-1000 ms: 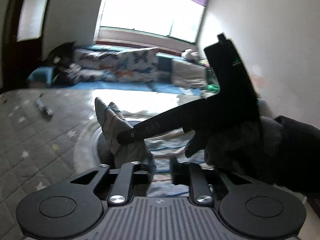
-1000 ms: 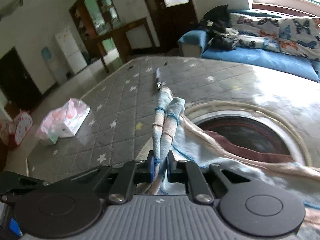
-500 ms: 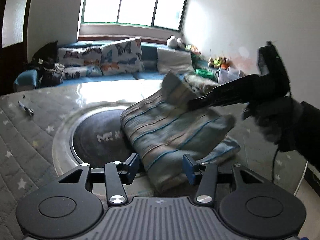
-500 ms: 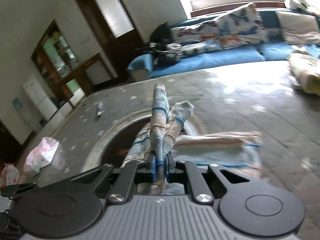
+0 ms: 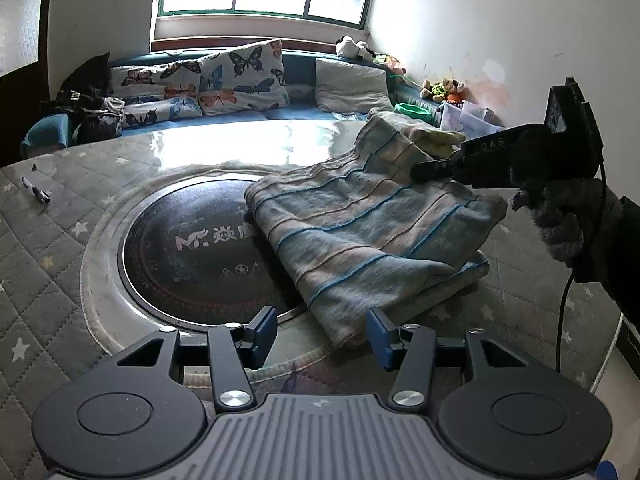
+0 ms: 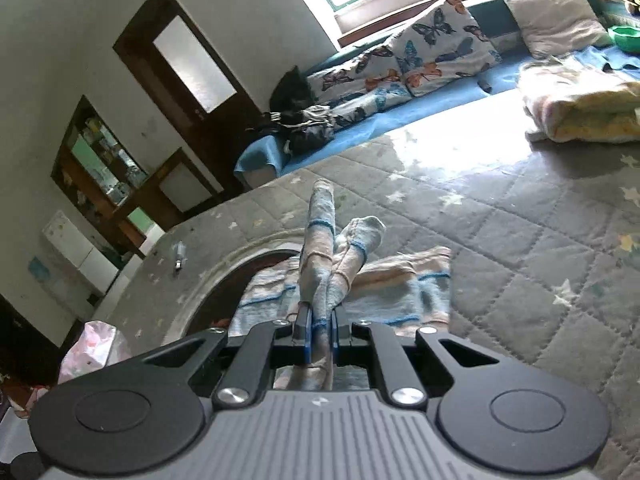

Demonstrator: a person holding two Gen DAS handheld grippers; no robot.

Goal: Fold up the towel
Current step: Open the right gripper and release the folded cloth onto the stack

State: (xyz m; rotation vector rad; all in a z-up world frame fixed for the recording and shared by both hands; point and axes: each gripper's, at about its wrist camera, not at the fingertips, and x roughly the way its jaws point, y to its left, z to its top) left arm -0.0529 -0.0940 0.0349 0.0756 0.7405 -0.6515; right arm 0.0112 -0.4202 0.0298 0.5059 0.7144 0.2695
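A blue and beige striped towel [image 5: 360, 236] lies folded on the quilted table, partly over the round dark hotplate [image 5: 188, 248]. My left gripper [image 5: 322, 334] is open just short of the towel's near edge, with nothing between its fingers. In the left wrist view the right gripper [image 5: 424, 170], held by a gloved hand [image 5: 568, 216], lifts the towel's far corner. In the right wrist view my right gripper [image 6: 320, 328] is shut on a bunched towel corner [image 6: 324, 256] that stands up between its pads.
A small dark object [image 5: 36, 192] lies on the table's left side. Another folded cloth [image 6: 584, 108] rests at the far right of the table. A pink bag [image 6: 92, 352] sits at the left edge. A sofa with butterfly cushions [image 5: 208, 80] runs behind the table.
The left gripper let go of the towel, opened wide and drew back. The right gripper carried its corner across to the right, laying the towel over itself.
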